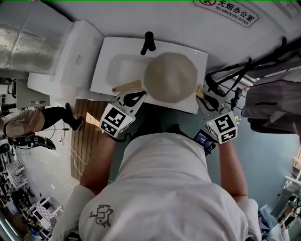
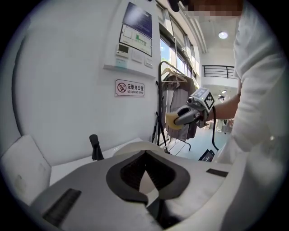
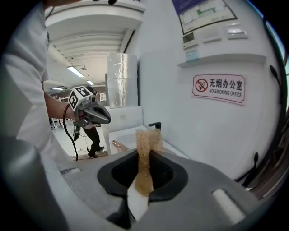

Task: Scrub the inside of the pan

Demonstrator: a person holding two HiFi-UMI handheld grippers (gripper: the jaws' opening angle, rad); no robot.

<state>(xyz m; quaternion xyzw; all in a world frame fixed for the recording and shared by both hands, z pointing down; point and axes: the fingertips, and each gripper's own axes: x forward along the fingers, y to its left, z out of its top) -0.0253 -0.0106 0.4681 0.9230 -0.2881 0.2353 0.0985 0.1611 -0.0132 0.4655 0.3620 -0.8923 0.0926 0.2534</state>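
A cream round pan [image 1: 171, 77] with a wooden handle [image 1: 126, 86] lies over the white sink [image 1: 106, 70], below the black faucet [image 1: 148, 43]. My left gripper [image 1: 136, 98] hovers at the sink's near edge, just beside the handle. In the left gripper view its jaws [image 2: 145, 158] are shut with nothing between them. My right gripper [image 1: 203, 96] sits at the pan's right side, shut on a tan scrub sponge [image 3: 145, 155] with a white underside that sticks out past the fingertips. The left gripper view shows the sponge [image 2: 173, 121] too.
A white wall with a no-smoking sign [image 1: 234, 12] rises behind the sink. A black clothes rack with grey garments [image 1: 273, 101] stands on the right. A wooden floor mat [image 1: 87, 136] lies to the left below the counter, and a person [image 1: 28, 123] is farther left.
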